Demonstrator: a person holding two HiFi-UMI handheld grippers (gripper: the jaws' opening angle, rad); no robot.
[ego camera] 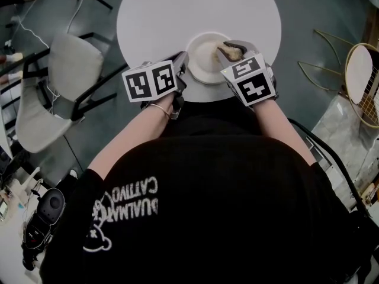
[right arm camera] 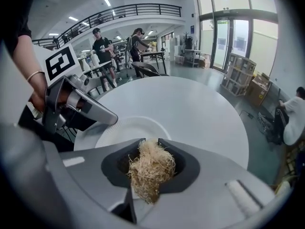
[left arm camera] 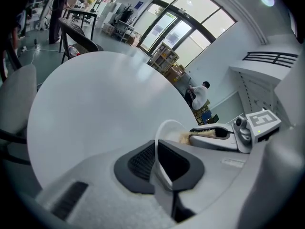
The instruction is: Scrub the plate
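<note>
A white plate (ego camera: 204, 61) lies near the front edge of the round white table (ego camera: 154, 16). My left gripper (ego camera: 181, 59) is shut on the plate's left rim; in the left gripper view the plate (left arm camera: 167, 128) runs edge-on between the dark pads of my left gripper (left arm camera: 156, 147). My right gripper (ego camera: 228, 47) is shut on a tan fibrous scrubber (ego camera: 232, 52) over the plate's right side. In the right gripper view the scrubber (right arm camera: 150, 168) fills the jaws of my right gripper (right arm camera: 148, 143), just above the plate (right arm camera: 126, 128), and the left gripper (right arm camera: 78, 104) shows at the left.
A grey padded chair (ego camera: 56, 81) stands left of the table, and a gold wire-frame stand (ego camera: 361, 76) stands to the right. People (right arm camera: 102, 46) stand among desks far behind the table. Stacked boxes (right arm camera: 240, 73) sit by the glass doors.
</note>
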